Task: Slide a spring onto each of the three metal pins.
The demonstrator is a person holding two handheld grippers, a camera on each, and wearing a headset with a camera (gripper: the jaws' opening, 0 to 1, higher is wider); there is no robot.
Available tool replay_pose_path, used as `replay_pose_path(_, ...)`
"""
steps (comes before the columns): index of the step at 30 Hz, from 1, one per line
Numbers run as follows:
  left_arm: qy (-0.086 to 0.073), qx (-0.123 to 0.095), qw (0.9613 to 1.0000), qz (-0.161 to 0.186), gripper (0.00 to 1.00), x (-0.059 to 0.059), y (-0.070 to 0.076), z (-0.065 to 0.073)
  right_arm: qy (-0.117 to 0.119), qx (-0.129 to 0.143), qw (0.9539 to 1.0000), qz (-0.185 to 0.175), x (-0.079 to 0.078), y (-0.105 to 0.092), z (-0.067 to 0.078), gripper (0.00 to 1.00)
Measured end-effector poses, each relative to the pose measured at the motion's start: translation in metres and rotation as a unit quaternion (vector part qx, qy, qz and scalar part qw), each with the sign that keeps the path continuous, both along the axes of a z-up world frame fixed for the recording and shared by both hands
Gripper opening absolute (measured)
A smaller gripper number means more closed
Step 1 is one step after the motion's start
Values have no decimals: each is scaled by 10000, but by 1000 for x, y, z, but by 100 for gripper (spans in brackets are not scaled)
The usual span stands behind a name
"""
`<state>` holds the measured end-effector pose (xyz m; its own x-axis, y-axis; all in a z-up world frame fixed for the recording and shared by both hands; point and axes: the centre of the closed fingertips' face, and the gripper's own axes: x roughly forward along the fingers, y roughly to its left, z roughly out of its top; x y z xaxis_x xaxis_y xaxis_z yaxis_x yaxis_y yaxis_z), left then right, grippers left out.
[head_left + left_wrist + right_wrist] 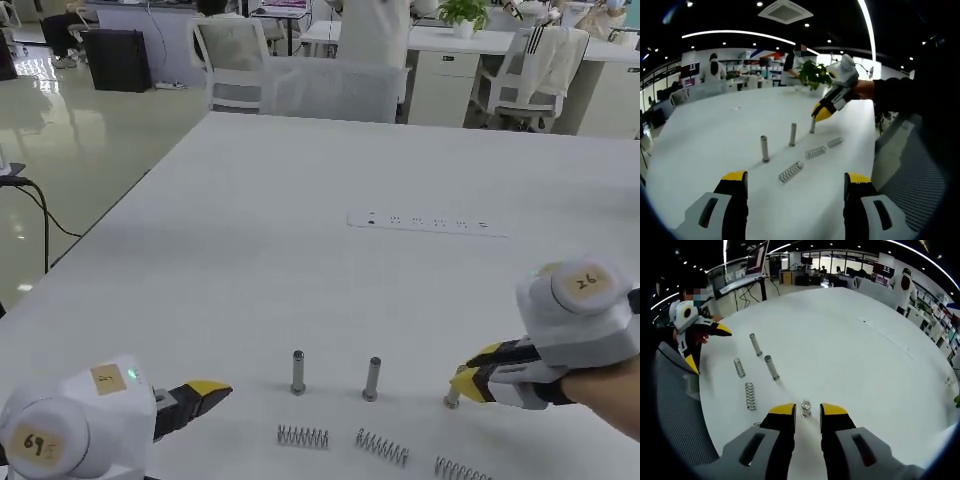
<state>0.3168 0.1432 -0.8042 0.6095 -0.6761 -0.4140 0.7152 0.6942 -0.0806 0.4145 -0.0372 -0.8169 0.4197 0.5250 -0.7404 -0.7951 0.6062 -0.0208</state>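
Right claw (808, 410) straddles the rightmost pin (806, 408), jaws unclosed; left claw (796, 177) gapes empty. Springs (303, 436) look light, squashy: pinch mid-coil, gently.

Head view: high over the near edge of the flat white table (300, 200), facing forward and down. Left gripper view: low above the tabletop, looking obliquely along the row of short upright grey metal pins (792, 134). Right gripper view: opposite end, nearest pin close. Shared by all three: pins, thin coiled wire springs (303, 436).
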Motion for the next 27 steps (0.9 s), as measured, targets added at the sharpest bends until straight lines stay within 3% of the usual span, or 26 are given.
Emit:
replay_pose_path(6,-15,-11,10000,-6,75,1,0,1,-29,6,10000,-8,-5,-6,4,20)
replay_pose_path(12,-25,-48,10000,-6,75,1,-1,1,32,64,9999,89,-21,-10,8,20)
replay_pose_path(27,-45,-89,9999,-53,74,1,-3,1,531,-67,9954,794,-72,-5,-11,20)
